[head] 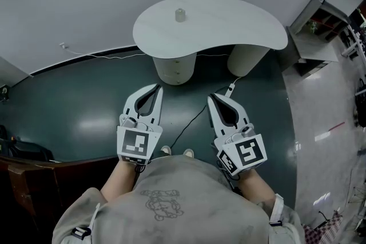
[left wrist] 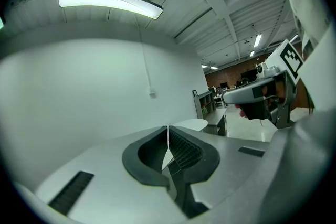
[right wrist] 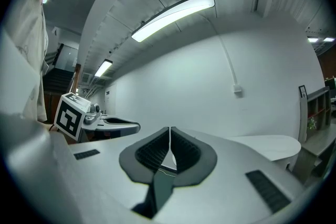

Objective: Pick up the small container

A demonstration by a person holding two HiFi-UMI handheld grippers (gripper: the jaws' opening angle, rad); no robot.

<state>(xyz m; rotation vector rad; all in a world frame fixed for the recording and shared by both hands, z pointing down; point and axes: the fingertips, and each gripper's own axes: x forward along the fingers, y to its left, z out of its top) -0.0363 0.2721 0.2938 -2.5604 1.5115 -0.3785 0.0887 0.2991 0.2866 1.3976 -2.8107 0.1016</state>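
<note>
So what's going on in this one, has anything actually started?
A person stands back from a curved white table, holding a tool in each hand close to the body. The left tool and the right tool are both shut, with nothing between their jaws. The small container stands alone near the table's far edge, untouched and well ahead of both tools. The pickup has not yet begun.

Bright, even indoor light. A ceiling strip lamp (left wrist: 110, 1) glows above the worktop (head: 229, 26) in both gripper views, whose edges curve strongly and fall to black. Soft glare patches sit on the dark floor (head: 86, 123) before the worktop.
</note>
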